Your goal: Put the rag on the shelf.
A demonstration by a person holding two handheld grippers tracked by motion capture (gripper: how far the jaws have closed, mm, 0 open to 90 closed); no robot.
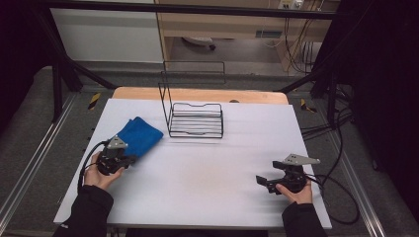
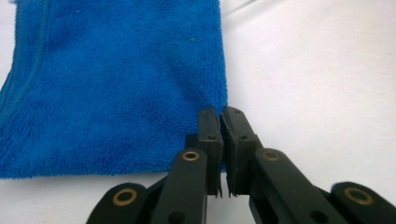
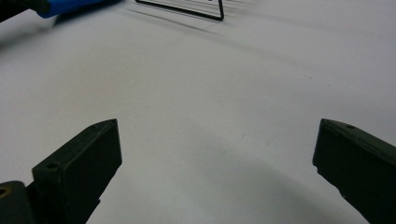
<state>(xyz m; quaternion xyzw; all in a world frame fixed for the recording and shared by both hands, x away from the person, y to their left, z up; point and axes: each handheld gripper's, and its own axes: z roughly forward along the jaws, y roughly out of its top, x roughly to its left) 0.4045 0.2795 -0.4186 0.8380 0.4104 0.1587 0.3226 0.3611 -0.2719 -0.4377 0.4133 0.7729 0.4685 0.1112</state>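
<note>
So far only the opening step looks done: the left gripper (image 2: pixel 223 135) has its jaws pressed together on the near corner of the blue cloth (image 2: pixel 116 88), pinching the edge where the terry hem meets the white table (image 1: pixel 207 173). The cloth lies folded and mostly flat at the left of the table, just to the left of the wire rack (image 1: pixel 195 118) and apart from it; nothing hangs on or rests in the rack. If the work is to bring the cloth to that rack, or to spread or fold it, all of that seems left to do, since the cloth has not visibly come off the surface beyond the pinched corner. The left hand (image 1: pixel 101 175) sits low at the table's left, gripper pointing forward and toward the cloth, sleeve coming in from the bottom edge. The right gripper (image 1: pixel 269 181) rests low at the near right, well apart from the cloth, pointing left across the bare table with its jaws spread wide and nothing between them.
</note>
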